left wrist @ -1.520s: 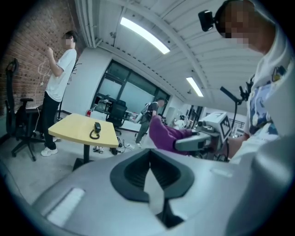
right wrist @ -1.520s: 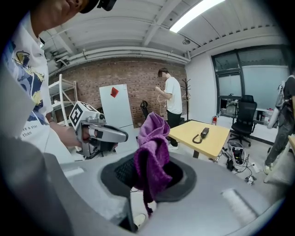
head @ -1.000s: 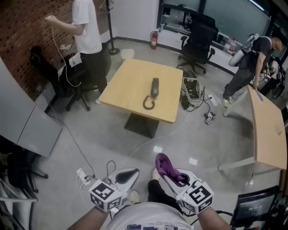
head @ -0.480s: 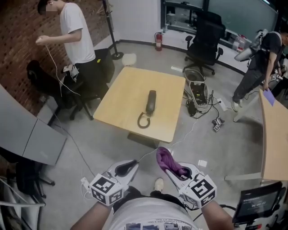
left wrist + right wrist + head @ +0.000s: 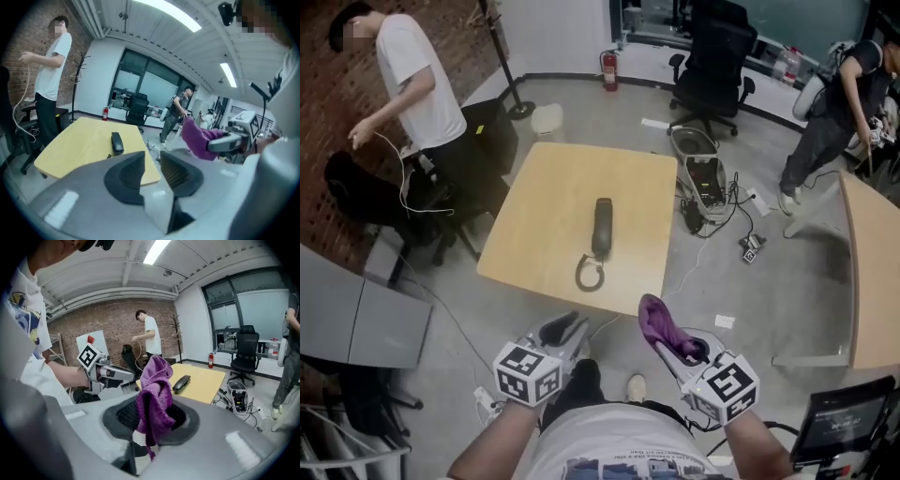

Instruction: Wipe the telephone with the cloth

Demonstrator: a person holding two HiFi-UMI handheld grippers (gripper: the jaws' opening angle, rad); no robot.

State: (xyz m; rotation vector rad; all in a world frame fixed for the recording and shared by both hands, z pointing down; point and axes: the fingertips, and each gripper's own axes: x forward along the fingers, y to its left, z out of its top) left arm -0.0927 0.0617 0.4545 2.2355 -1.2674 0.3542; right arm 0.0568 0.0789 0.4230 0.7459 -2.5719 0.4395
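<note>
The right hand-held gripper [image 5: 673,343] pinched the soft purple cloth [image 5: 657,321]; the left hand-held gripper [image 5: 565,329], jaws just parting, held nothing. The light, smooth telephone [image 5: 602,225] looked apt to slide unless steadied mid-handset.

So the right gripper [image 5: 153,417] has its jaws clamped on a purple cloth [image 5: 157,390], which bunches up dead centre of the frame. Just right of it a black telephone [image 5: 182,377] lies on a yellow desk [image 5: 206,379]. Above centre, a person in a white tee [image 5: 151,336] stands by the brick wall [image 5: 93,319], with a black office chair [image 5: 244,352] far right.
</note>
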